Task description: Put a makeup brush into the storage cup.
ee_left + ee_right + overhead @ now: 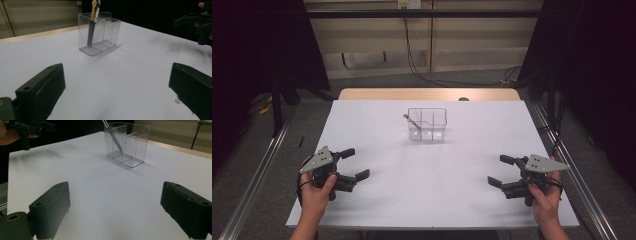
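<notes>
White table [432, 200] stretched ahead. Clear divided holder [427, 124] stood forward of both claws, well apart. Left gripper [353, 170] and right gripper [501, 172] both gaped wide, empty, roughly equidistant. Brush [91, 25] leaned in holder's left-end compartment, handle tilting upward, nearer left claw.
</notes>
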A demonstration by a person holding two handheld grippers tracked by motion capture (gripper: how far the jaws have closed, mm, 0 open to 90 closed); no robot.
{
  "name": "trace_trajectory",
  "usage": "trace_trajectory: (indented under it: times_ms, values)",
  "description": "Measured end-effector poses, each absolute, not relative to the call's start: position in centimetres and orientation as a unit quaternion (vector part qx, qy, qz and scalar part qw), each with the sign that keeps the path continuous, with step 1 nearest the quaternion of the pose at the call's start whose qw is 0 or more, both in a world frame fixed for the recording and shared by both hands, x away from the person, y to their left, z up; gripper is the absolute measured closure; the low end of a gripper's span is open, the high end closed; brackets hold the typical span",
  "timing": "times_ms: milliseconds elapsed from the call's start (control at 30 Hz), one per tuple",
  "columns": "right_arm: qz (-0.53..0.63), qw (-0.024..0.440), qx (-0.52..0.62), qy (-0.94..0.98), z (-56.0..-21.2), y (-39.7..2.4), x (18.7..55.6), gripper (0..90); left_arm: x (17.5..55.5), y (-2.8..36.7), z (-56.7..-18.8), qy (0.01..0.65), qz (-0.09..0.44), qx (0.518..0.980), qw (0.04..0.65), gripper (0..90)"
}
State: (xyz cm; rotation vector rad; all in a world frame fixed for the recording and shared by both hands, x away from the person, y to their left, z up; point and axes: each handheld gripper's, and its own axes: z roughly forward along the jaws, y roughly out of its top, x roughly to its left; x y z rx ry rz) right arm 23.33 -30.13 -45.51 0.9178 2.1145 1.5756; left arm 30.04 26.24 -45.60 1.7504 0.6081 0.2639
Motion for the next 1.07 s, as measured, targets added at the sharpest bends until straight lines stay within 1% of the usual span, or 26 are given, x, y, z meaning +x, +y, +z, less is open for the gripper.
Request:
trace_trajectory:
  times_ms: [133, 1067]
  values:
    - [0.554, 0.175, 0.323, 0.747, -45.55, -30.04, 23.38, 8.6, 29.73, 26.05, -45.55, 0.253, 0.114, 0.758, 0.590, 0.6]
    - [0.545, 0.177, 0.319, 0.754, -45.77, -29.98, 23.49, 8.4, 29.68, 26.51, -45.83, 0.258, 0.113, 0.757, 0.590, 0.7]
